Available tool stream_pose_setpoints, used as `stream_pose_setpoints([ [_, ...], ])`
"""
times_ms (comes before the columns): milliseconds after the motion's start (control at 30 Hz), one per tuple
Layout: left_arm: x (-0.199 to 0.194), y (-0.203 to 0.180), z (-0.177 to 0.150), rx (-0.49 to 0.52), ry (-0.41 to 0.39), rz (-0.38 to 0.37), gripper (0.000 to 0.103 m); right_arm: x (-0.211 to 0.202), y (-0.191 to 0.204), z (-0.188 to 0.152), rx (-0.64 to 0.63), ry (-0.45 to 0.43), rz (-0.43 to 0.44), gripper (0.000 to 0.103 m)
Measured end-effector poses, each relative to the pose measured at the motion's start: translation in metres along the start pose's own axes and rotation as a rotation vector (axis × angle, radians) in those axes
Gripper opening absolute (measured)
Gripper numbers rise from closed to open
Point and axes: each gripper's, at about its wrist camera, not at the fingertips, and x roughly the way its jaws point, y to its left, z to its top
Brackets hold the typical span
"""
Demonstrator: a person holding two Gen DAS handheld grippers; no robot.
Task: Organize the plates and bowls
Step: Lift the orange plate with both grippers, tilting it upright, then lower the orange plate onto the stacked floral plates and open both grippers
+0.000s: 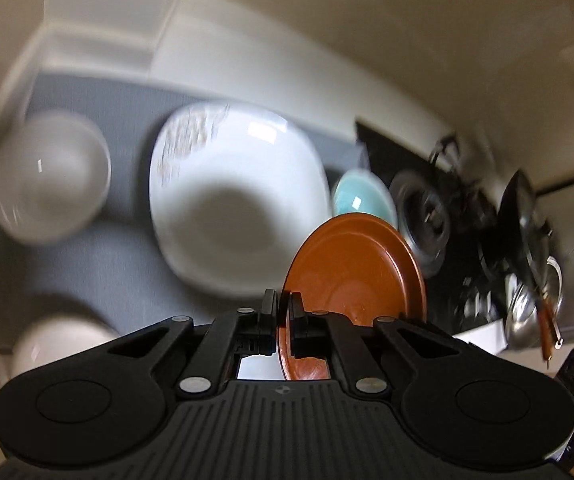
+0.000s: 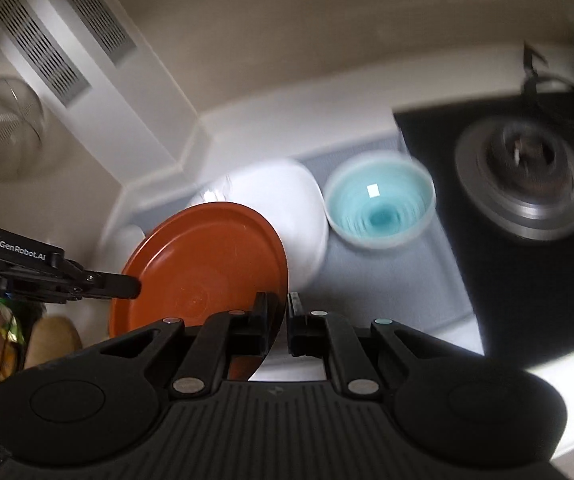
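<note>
Left wrist view: left gripper [image 1: 284,320] is clenched on the rim of the brown plate [image 1: 353,268], which is held on edge above the grey mat [image 1: 99,264]. White square plate [image 1: 231,196] lies on the mat beyond the brown plate, white bowl [image 1: 49,176] left of it, teal bowl [image 1: 361,200] right.

Right wrist view: right gripper [image 2: 283,320] is clamped on the brown plate's [image 2: 199,268] near rim; the left gripper [image 2: 127,285] grips the opposite edge. Teal bowl [image 2: 379,204] sits beyond, on the mat.

The left gripper [image 1: 283,312] is clamped on the plate rim — the right gripper [image 2: 283,312] likewise, both angled downward.
</note>
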Motion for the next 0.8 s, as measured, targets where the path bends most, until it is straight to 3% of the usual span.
stream_pose_setpoints([
  [133,-0.015,0.0,0.017,-0.014,-0.056,-0.017,0.006,-0.002,0.011,0.023,-0.042,-0.051,0.017,0.01],
  [367,0.0,0.02,0.036,-0.067,-0.063,0.017,0.006,0.029,0.018,0.041,-0.07,-0.032,-0.001,0.011],
  [667,0.071,0.057,0.055,-0.12,-0.023,0.116,0.006,0.128,-0.006,0.039,-0.093,0.076,-0.072,0.009],
  [800,0.088,0.061,0.06,-0.076,-0.061,0.195,0.006,0.15,-0.008,0.035,-0.112,0.079,-0.055,0.008],
])
